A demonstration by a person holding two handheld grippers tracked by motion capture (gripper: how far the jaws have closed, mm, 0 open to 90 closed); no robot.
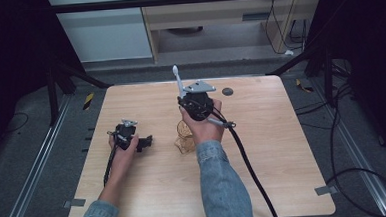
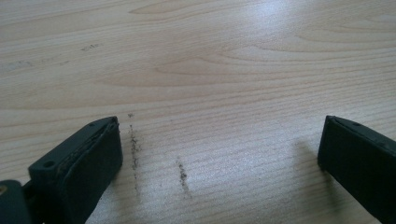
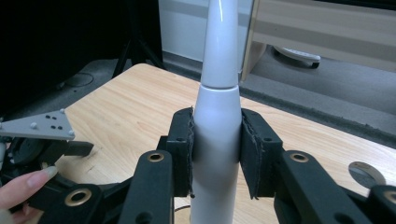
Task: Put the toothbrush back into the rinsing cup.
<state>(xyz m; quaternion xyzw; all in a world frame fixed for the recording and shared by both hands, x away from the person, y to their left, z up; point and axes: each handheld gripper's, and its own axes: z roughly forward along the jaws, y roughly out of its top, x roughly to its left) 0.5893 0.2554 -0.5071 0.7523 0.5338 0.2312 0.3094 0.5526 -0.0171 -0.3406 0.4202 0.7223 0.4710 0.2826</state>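
A white electric toothbrush (image 3: 217,116) stands upright between the pads of my right gripper (image 3: 217,140), which is shut on its thick handle. Its thin neck rises out of the top of the right gripper view. In the high view the toothbrush (image 1: 177,78) sticks up above my right gripper (image 1: 183,98) over the middle of the wooden table (image 1: 263,155). A brownish see-through holder (image 1: 184,137) sits just below that hand, partly hidden by it. My left gripper (image 1: 143,141) rests low at the table's left. Its jaws (image 2: 219,144) stand wide open over bare wood.
A small grey round disc (image 1: 227,91) lies at the table's far edge, right of the toothbrush, and the same disc (image 3: 366,173) shows in the right gripper view. A black cable (image 1: 249,170) trails from the right gripper toward the near edge. Dark scuff marks (image 2: 135,149) streak the wood.
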